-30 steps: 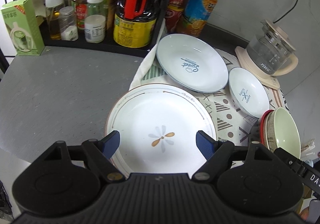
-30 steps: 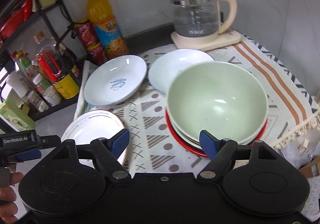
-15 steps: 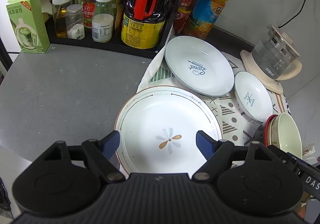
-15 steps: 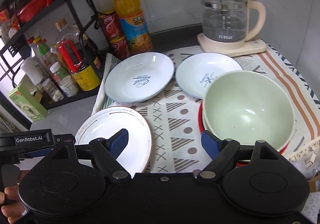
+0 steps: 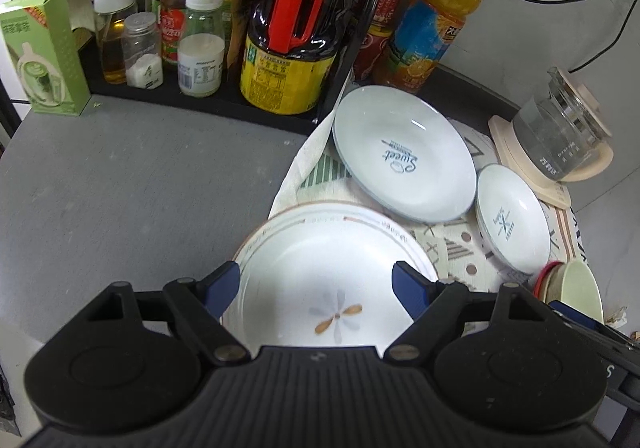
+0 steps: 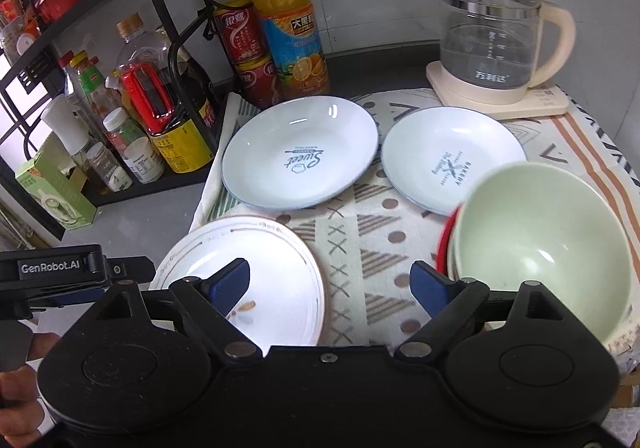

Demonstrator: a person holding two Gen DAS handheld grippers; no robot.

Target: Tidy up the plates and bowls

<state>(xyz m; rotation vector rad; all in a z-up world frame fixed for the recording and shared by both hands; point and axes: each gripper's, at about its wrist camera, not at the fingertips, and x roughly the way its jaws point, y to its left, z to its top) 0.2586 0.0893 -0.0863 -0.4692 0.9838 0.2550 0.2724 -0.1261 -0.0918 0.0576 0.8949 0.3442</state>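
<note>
A white flower plate (image 5: 320, 280) (image 6: 256, 264) lies at the near left edge of the patterned cloth. A larger "Sweet" plate (image 5: 404, 151) (image 6: 300, 155) lies behind it. A smaller white plate (image 5: 514, 217) (image 6: 452, 159) lies to its right. A green bowl (image 6: 540, 248) (image 5: 580, 290) sits stacked on other bowls with a red rim at the near right. My left gripper (image 5: 316, 286) is open and empty above the flower plate. My right gripper (image 6: 330, 282) is open and empty above the cloth between the flower plate and the bowl stack.
A black rack (image 5: 224, 99) with bottles and jars stands at the back left. An orange juice bottle (image 6: 292, 19) and red cans (image 6: 244, 47) stand behind the plates. A glass kettle (image 6: 496, 43) stands at the back right. A green box (image 5: 40, 55) stands on the grey counter (image 5: 120, 183).
Both grippers have drawn left and back; the plates and bowls have shifted right in both views. Nothing was taken hold of and both stay open.
</note>
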